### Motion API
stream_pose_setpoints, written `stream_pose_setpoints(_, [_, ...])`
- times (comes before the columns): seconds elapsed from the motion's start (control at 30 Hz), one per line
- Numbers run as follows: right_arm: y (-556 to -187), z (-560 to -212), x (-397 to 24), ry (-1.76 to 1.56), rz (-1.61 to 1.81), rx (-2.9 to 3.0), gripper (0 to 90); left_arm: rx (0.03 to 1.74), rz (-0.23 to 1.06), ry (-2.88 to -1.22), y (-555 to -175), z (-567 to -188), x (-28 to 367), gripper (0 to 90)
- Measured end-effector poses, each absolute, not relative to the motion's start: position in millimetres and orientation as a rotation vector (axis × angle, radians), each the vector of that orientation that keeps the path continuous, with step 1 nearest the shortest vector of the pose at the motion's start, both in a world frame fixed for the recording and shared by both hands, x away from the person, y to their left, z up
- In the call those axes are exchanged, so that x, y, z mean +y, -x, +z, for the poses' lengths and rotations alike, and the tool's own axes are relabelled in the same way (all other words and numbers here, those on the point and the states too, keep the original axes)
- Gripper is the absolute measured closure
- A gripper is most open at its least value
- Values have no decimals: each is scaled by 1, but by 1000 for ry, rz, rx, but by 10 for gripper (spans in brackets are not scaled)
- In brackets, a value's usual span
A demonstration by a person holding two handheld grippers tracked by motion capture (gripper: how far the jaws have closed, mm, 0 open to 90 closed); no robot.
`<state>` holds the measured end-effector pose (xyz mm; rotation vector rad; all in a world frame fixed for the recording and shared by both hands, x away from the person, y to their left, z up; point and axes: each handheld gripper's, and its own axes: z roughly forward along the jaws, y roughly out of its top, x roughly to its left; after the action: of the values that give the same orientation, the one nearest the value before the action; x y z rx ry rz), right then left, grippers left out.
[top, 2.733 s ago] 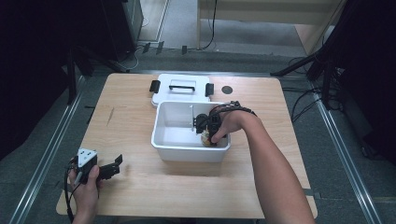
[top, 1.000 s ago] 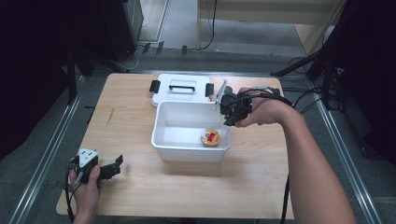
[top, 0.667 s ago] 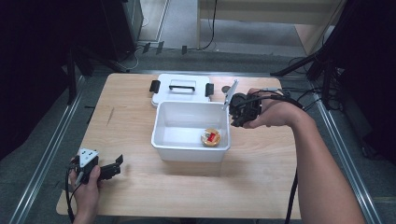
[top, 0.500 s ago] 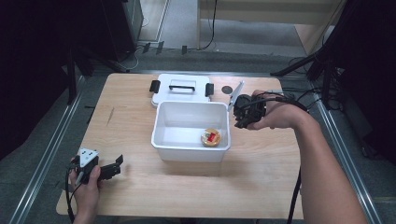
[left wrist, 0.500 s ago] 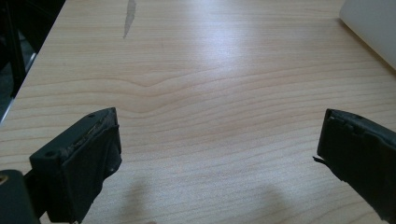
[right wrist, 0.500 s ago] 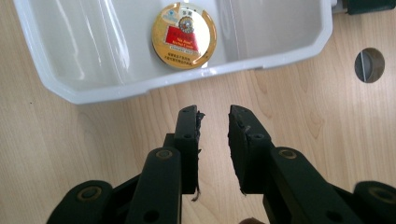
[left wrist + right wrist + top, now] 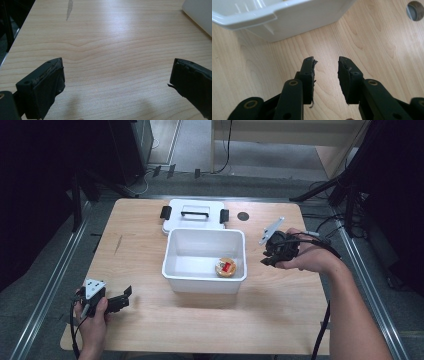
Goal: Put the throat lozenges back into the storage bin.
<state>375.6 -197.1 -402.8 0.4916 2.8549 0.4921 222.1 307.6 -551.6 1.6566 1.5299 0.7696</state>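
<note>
Right hand-held gripper (image 7: pixel 266 254) slightly apart, empty, just beside white bin (image 7: pixel 172 272) with one small round tub (image 7: pixel 226 267) inside

White bin (image 7: pixel 204 270), orange-red cup (image 7: pixel 226 267), pale wood-grain table (image 7: pixel 150 245), black claws.
</note>
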Motion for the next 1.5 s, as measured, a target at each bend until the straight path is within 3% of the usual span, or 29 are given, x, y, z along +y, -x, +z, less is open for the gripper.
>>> stream_pose_setpoints(0.23, [-371, -424, -215, -635, 614, 2775, 535, 1530, 773, -1656, -222, -552, 307, 1])
stream_pose_setpoints(0.6, [-359, -458, -239, -872, 806, 2552, 480, 1530, 770, -1658, -222, -552, 307, 1])
stream_pose_setpoints(0.87, [-343, -492, -256, -1064, 926, 2392, 355, 1528, 770, -1659, -222, -552, 307, 2])
stream_pose_setpoints(1.2, [-318, -520, -279, -1214, 1050, 2202, 296, 1528, 769, -1659, -222, -552, 307, 2])
stream_pose_setpoints(1.5, [-294, -537, -303, -1309, 1081, 2047, 138, 1529, 770, -1658, -222, -552, 307, 1])
